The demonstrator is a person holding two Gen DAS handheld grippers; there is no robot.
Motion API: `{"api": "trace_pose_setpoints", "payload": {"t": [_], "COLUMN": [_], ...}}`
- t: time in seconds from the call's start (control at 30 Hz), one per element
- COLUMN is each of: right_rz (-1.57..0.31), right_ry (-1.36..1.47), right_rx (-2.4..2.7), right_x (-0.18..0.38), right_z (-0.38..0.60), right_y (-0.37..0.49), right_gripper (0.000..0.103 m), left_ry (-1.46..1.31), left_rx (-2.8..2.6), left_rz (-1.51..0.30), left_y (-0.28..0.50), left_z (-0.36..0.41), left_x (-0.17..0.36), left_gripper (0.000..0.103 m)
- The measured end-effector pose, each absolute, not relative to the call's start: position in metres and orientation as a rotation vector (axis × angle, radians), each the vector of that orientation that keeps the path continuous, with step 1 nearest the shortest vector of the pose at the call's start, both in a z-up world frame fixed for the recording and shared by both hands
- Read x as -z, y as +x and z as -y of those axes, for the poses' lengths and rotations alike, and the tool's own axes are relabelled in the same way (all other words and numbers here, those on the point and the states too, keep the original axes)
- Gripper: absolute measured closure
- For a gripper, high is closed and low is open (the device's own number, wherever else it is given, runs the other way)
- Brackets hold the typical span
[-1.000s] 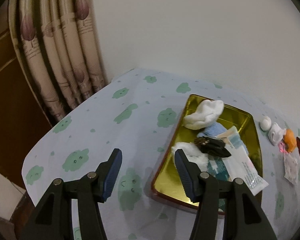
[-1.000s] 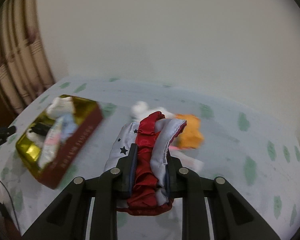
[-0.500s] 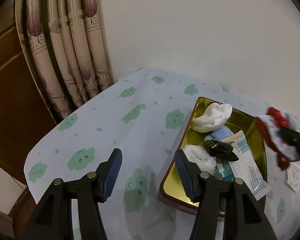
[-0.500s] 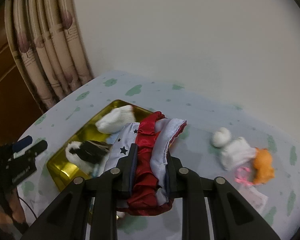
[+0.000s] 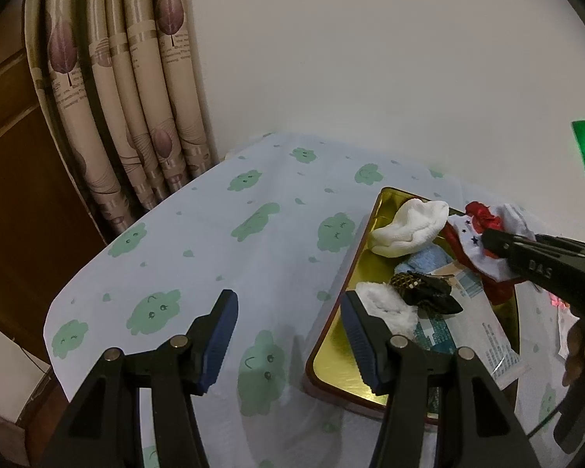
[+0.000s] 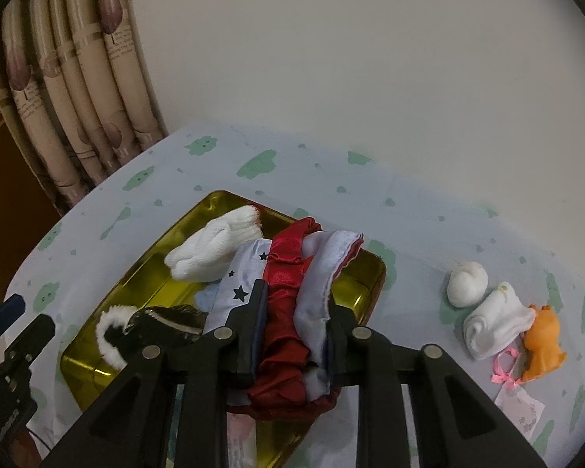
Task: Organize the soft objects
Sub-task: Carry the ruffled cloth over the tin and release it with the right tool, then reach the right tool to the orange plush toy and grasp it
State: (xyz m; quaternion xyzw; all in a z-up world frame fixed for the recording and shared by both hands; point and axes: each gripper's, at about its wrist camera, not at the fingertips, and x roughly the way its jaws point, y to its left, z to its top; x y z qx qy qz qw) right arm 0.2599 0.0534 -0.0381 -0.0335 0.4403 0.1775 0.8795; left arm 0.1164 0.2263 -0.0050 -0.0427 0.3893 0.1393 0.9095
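A red and white satin cloth with dark stars (image 6: 288, 257) sits between the pads of my right gripper (image 6: 294, 296), whose jaws are opening while still pressing it. It hangs over the far right part of the open gold tin (image 6: 222, 195). The left wrist view shows the same cloth (image 5: 472, 249) and the right gripper (image 5: 491, 240) above the tin (image 5: 331, 335). Inside lie a white sock (image 5: 409, 226), a blue cloth (image 5: 425, 259), a black hair clip (image 5: 425, 292), a white fluffy piece (image 5: 386, 308) and a printed packet (image 5: 487, 331). My left gripper (image 5: 288, 312) stands open at the tin's near left corner, holding nothing.
On the green-patterned tablecloth right of the tin lie a white ball (image 6: 466, 282), a folded white sock (image 6: 495, 319), an orange toy (image 6: 542, 343) and a pink-ribboned tag (image 6: 505, 366). Curtains (image 5: 136, 97) hang past the table's left edge. A wall stands behind.
My right gripper has carried the cloth leftwards from above the bare tablecloth to above the tin. The left gripper has stayed open in the same spot.
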Motion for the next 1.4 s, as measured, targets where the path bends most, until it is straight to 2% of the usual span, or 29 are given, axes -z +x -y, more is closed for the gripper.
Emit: {"api": "trace_pose_setpoints", "payload": {"t": [0.27,0.3,0.37,0.57,0.87,1.4], "right_rz": [-0.938,-0.936,-0.933,-0.913,-0.89,-0.853], "right_ry": [-0.083,-0.084,-0.077,-0.087,-0.067,-0.068], "right_rx": [-0.371,-0.37,-0.369,-0.375,-0.387,-0.307], "right_x": [0.046,0.045,0.043,0.033,0.019,0.011], "right_z": [-0.057,-0.056,-0.055,-0.052,-0.041,0.029], "right_y": [0.26,0.259,0.257,0.248,0.226,0.191], "right_gripper": [0.068,0.066,0.053,0.042,0.034,0.034], "left_ry": [-0.095,-0.098,-0.097,-0.075,-0.079,-0.044], "left_rx": [-0.285,-0.282,-0.281,-0.28,-0.277,-0.28], "left_rz": [-0.807,-0.808,-0.808,-0.799,-0.8,-0.797], "left_y": [0.118,0.118,0.118,0.118,0.119,0.117], "left_z": [-0.226,-0.226,-0.226,-0.221,-0.222,-0.214], "left_x": [0.005,0.005,0.005,0.005,0.004,0.002], "left_gripper": [0.047,0.047,0.047,0.047,0.047,0.047]}}
